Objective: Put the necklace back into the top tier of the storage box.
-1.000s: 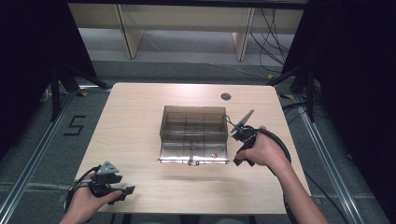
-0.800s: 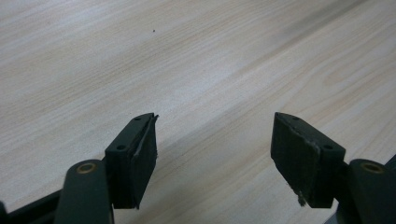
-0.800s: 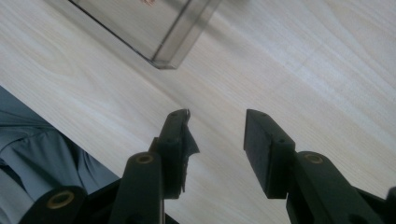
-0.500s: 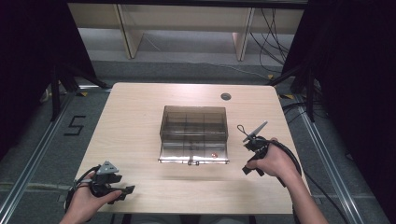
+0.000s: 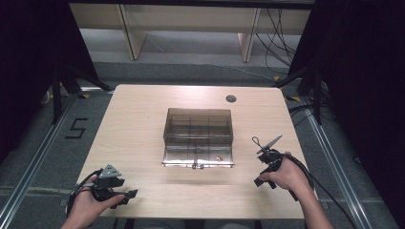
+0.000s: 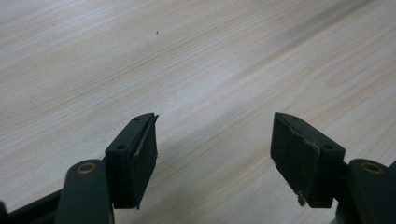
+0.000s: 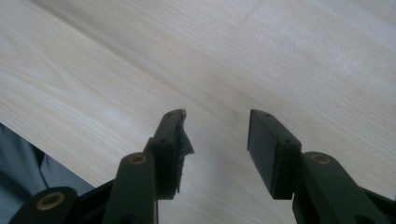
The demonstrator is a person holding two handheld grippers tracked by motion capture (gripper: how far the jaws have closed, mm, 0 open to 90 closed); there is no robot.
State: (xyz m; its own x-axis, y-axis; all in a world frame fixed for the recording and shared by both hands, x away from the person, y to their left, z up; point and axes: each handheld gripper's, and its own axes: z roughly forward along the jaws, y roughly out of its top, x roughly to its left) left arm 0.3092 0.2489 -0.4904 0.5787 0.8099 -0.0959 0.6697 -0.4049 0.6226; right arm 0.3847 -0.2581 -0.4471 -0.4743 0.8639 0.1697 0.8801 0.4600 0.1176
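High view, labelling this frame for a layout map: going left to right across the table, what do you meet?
Left hand-held gripper → clear compartment box with a small orange bit near its front right → right hand-held gripper.

Right hand-held gripper (image 5: 258, 182) drawn back from clear box (image 5: 198, 137) toward table's near right edge.

The pale wood-grain counter (image 5: 138, 119) carries a smoky grey translucent plastic compartment box (image 5: 198, 125) at its middle, a small orange-red bead (image 5: 219, 158) inside. Both tongs are black; the floor is grey.
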